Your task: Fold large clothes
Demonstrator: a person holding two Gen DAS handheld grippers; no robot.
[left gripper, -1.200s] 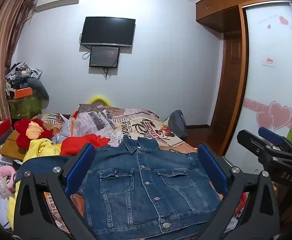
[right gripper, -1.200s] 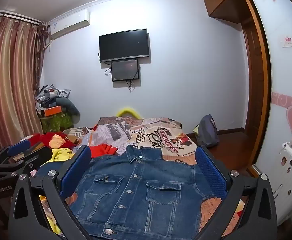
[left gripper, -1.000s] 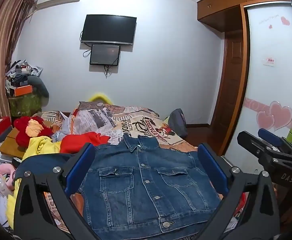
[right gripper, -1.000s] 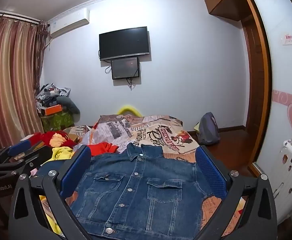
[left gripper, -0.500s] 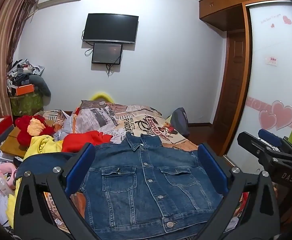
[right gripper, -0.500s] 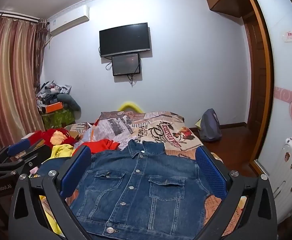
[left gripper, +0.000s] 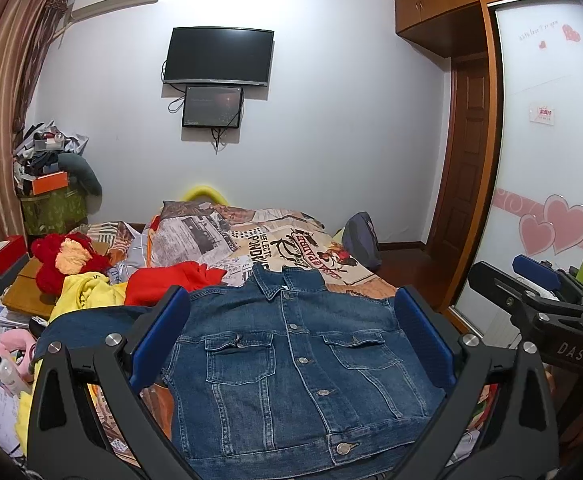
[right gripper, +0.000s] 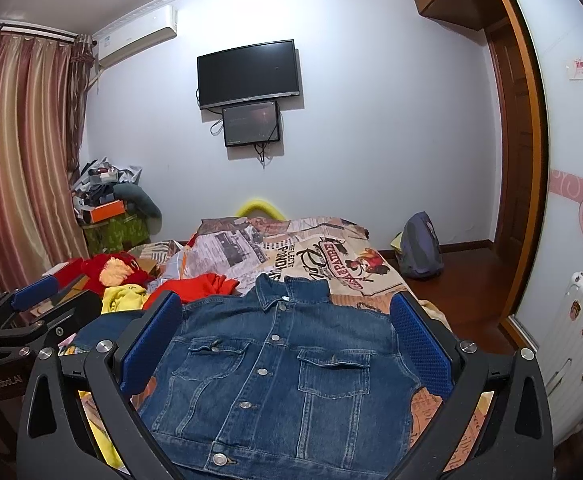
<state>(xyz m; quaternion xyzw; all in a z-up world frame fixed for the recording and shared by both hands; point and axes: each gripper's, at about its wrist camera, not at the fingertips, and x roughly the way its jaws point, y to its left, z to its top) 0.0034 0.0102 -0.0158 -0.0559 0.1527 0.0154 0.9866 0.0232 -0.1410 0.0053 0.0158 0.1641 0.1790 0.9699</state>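
Both grippers ease back above the spread jacket, nothing gripped.

The left gripper [left gripper: 291, 336] and right gripper [right gripper: 285, 334] stay wide open and empty; since a second ago the denim jacket [left gripper: 291, 364] (buttoned, flat on the bed [left gripper: 291, 240]) sits slightly lower in view, so folding has not begun.

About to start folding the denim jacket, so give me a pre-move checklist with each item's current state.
1. Denim jacket lies front up and buttoned on the bed: ok.
2. Left claw open, nothing between its fingers: ok.
3. Right claw open, nothing held: ok.
4. Jacket's sleeve on the left side spread out flat: not ok, it trails off toward the yellow garment.
5. Sleeve on the right side located: cannot tell, it is not visible in either view.
6. Space beside the jacket free for folding: not ok, the red garment and yellow garment crowd the left side.
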